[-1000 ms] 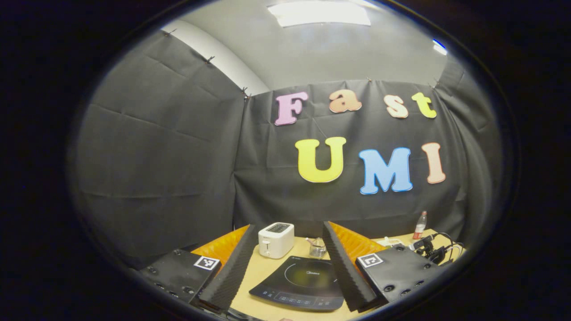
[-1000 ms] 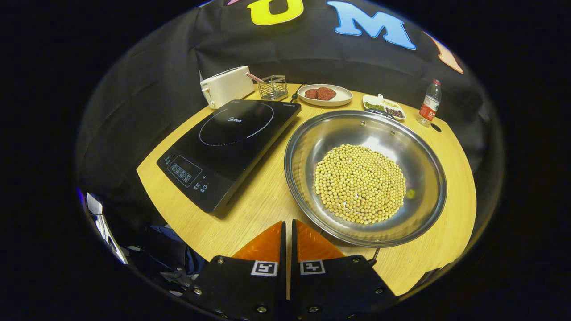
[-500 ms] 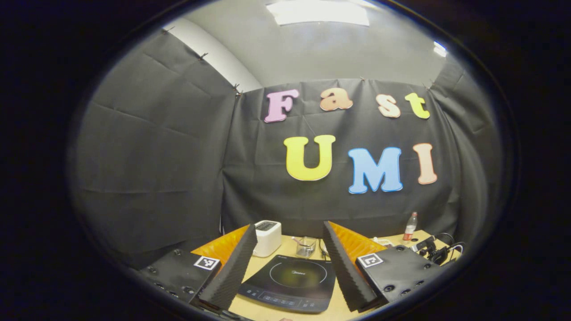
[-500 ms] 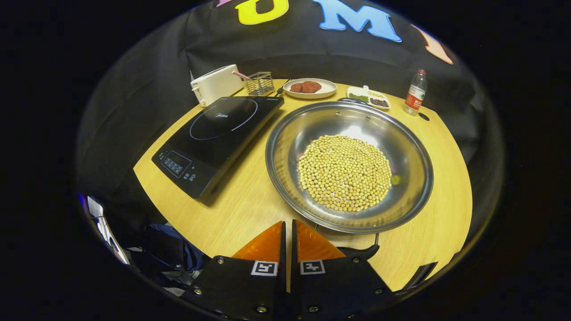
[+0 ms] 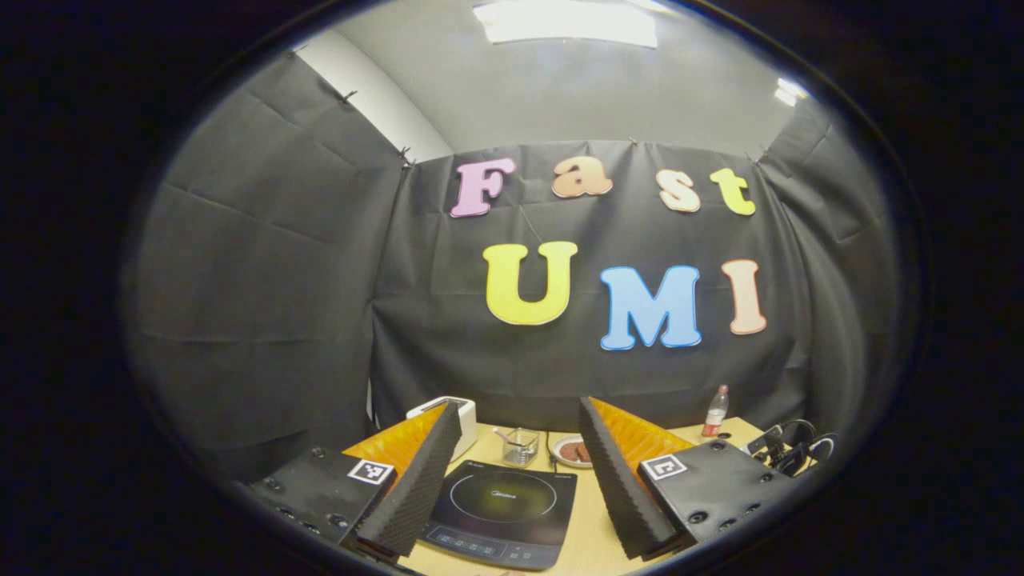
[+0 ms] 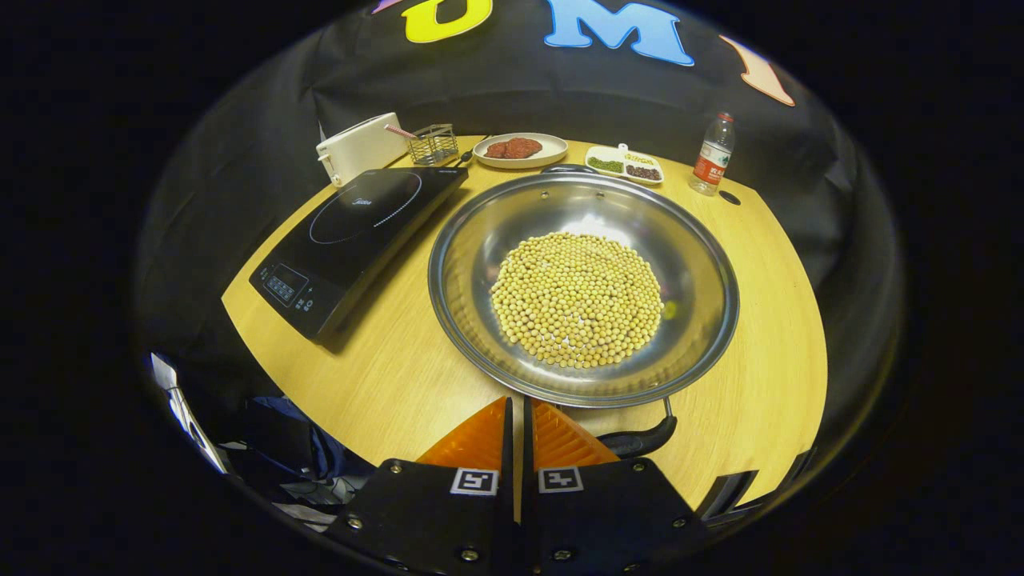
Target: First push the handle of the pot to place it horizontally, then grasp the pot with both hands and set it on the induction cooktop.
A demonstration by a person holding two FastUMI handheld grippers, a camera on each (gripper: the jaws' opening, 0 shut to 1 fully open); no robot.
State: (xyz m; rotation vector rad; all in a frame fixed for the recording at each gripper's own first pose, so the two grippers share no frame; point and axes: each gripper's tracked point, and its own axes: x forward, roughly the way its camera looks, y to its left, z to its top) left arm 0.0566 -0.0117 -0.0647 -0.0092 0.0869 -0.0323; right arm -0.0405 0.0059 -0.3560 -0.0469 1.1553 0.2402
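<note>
Centrally, round steel pot (image 6: 584,296), yellow beans (image 6: 578,300)

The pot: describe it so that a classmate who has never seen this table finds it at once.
On the round wooden table, look right of the black induction cooktop. The pot is the wide, shallow steel pan there. It alone holds a heap of yellow beans.

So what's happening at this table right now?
A person holds a gripper in each hand. The right gripper, fingers together and empty, sits beside the near black handle of a steel pot filled with soybeans. The pot rests on the wooden table, right of the induction cooktop. The left gripper is open, raised and aimed over the cooktop.
</note>
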